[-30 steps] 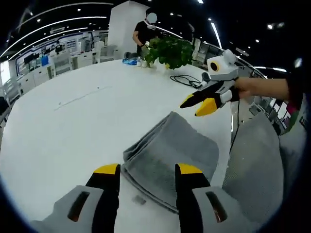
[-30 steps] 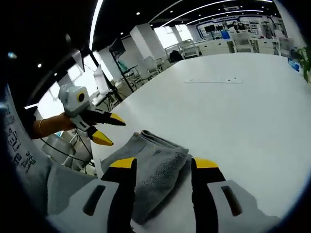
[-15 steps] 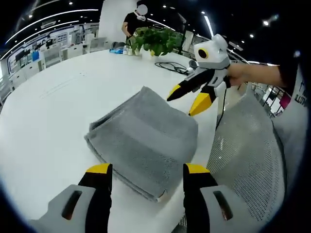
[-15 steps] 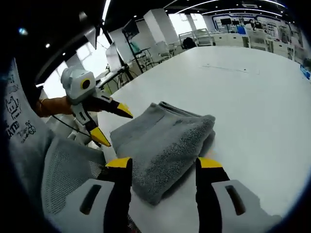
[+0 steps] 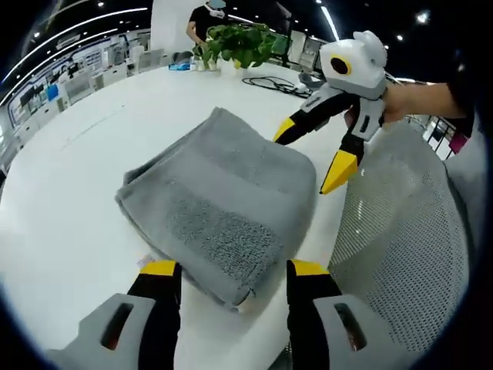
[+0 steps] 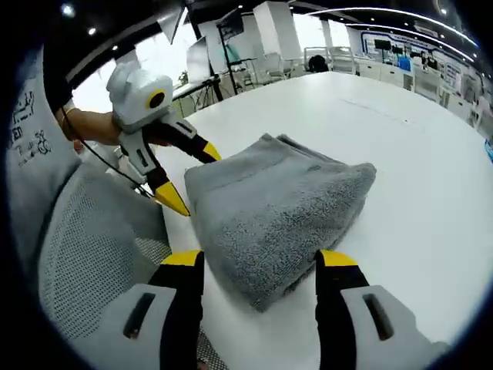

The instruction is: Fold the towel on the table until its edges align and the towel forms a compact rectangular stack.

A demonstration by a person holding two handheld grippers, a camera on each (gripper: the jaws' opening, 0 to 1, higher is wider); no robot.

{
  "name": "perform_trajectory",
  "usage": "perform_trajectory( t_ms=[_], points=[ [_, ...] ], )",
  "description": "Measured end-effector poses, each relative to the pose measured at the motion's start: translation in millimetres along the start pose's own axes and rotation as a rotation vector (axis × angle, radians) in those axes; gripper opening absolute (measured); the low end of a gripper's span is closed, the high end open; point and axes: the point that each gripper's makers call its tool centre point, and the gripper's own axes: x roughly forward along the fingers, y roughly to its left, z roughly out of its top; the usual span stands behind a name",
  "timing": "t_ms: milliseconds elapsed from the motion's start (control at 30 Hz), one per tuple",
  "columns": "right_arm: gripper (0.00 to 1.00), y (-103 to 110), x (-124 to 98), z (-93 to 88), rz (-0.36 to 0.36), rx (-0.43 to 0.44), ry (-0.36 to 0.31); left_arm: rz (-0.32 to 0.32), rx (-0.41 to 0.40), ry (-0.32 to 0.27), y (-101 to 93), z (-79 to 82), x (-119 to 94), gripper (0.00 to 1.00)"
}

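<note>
Left gripper first: its yellow-tipped jaws stand spread, nothing between them but the near corner of the towel just ahead. The jaws hover over the table, not gripping. Over in the same view, the right gripper comes in from the right, a hand behind it, jaws wide apart, one tip over the towel's far edge, the other hanging off past the table's edge above a mesh chair.

Switch to the right gripper view: the right gripper has its own jaws spread too, with the towel sitting ahead between the tips, a rounded fold facing the camera. The left gripper shows at the left, open wide, upper tip touching or just at the towel's left edge, I can't tell which; lower tip off the table.

The towel itself: grey, folded into a thick rectangular stack, layers showing along one side, lying flat on the white table near its edge. Farther back in the left gripper view, a leafy plant stands on the table, a black cable beside it, and a person behind.
</note>
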Motion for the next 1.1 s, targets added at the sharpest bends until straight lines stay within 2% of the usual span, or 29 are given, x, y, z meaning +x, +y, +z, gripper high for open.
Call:
perform_trajectory(
  t_ms=[33, 200, 333, 633, 1100],
  points=[
    [0.59, 0.7, 3.5, 0.6, 0.001, -0.024, -0.009, 0.004, 0.007, 0.003, -1.1, -0.8, 2.1, 0.54],
    [0.57, 0.4, 13.3, -6.2, -0.055, -0.138, 0.029, 0.038, 0.067, 0.047, -0.8, -9.1, 13.2, 0.48],
    [0.52, -6.6, 19.6, -10.2, -0.086, -0.165, 0.046, 0.063, 0.099, 0.046, 7.3, -7.8, 16.2, 0.42],
    [0.47, -37.9, 30.2, 3.4, -0.108, -0.082, 0.008, 0.063, 0.101, 0.03, 34.7, 8.1, 25.6, 0.38],
    [0.46, -100.5, 49.6, 25.9, -0.145, -0.074, -0.023, 0.057, 0.099, 0.004, 86.8, 45.9, 50.1, 0.32]
  ],
)
